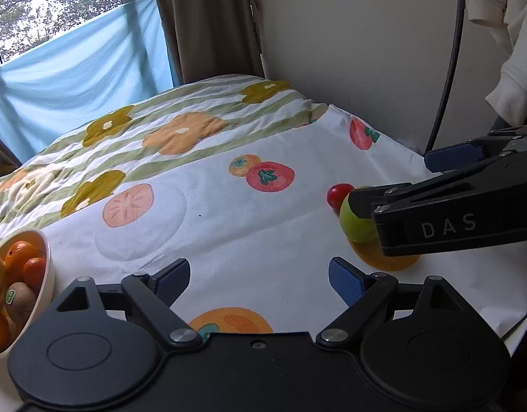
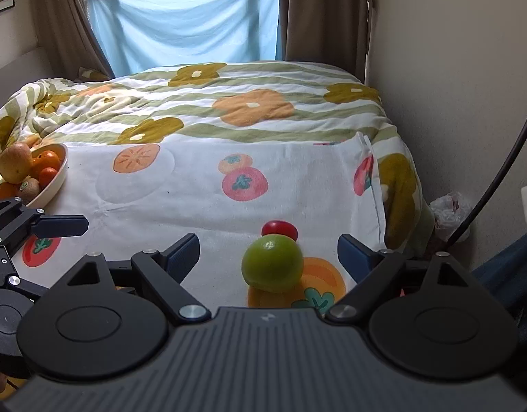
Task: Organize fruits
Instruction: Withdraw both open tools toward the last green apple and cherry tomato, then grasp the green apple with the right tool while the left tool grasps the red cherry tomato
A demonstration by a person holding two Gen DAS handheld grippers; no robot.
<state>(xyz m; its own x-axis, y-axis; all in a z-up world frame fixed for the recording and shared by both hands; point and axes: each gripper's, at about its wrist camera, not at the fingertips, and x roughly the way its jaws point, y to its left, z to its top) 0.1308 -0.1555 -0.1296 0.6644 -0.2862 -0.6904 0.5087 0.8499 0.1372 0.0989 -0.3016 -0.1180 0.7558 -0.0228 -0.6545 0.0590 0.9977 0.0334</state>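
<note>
A green round fruit (image 2: 272, 263) lies on the fruit-print cloth (image 2: 194, 202), with a small red tomato (image 2: 279, 229) just behind it. My right gripper (image 2: 268, 252) is open, its fingers either side of the green fruit, not touching it. The green fruit (image 1: 356, 221) and tomato (image 1: 339, 195) also show in the left wrist view, partly behind the right gripper (image 1: 394, 182). My left gripper (image 1: 258, 279) is open and empty over the cloth. A white bowl (image 2: 59, 178) holds oranges, a kiwi and a yellow fruit at the left; it also shows in the left wrist view (image 1: 45, 288).
The cloth lies over a flowered quilt (image 2: 249, 110) on a bed. A wall (image 2: 452, 86) runs along the right, with a black cable (image 2: 504, 168) and a plastic bag (image 2: 449, 211) on the floor. Curtains and a blue sheet (image 2: 184, 20) hang behind.
</note>
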